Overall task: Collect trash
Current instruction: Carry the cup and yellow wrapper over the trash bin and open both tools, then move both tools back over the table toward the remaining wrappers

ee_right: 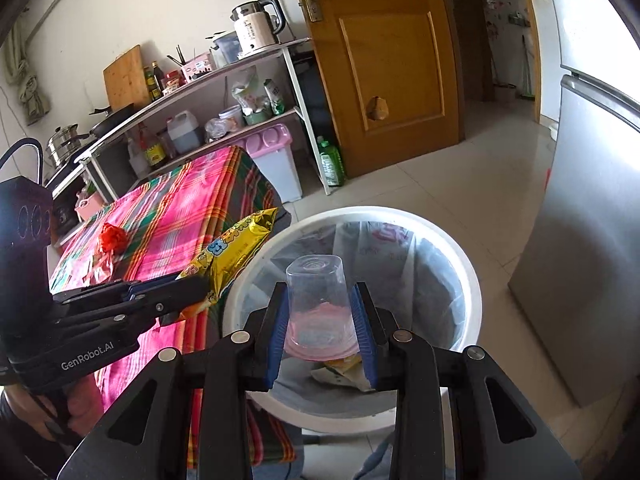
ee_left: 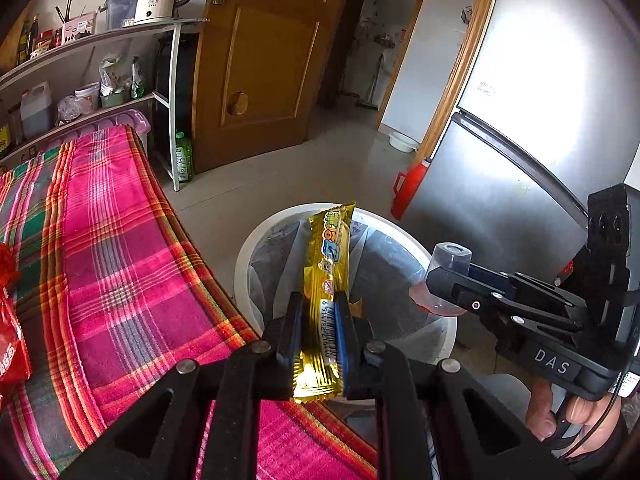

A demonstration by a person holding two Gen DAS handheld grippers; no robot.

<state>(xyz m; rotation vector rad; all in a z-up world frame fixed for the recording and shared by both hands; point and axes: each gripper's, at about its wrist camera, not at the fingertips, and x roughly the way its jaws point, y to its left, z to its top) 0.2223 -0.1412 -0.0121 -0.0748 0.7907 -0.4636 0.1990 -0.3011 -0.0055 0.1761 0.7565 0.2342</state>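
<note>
Left gripper (ee_left: 318,320) pinched on a gold wrapper (ee_left: 329,264), long axis running straight out ahead, far end over the near rim of the white bin (ee_right: 472,280). Right gripper (ee_right: 322,320) clamps an upturned clear cup (ee_right: 316,292) squarely over the bin mouth below; the better placed for dropping. Red wrapper (ee_right: 110,238) remains on the plaid cloth (ee_left: 132,248), off left.

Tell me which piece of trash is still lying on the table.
The red wrapper on the plaid cloth; the gold wrapper and clear cup are gripped above the bin.
</note>
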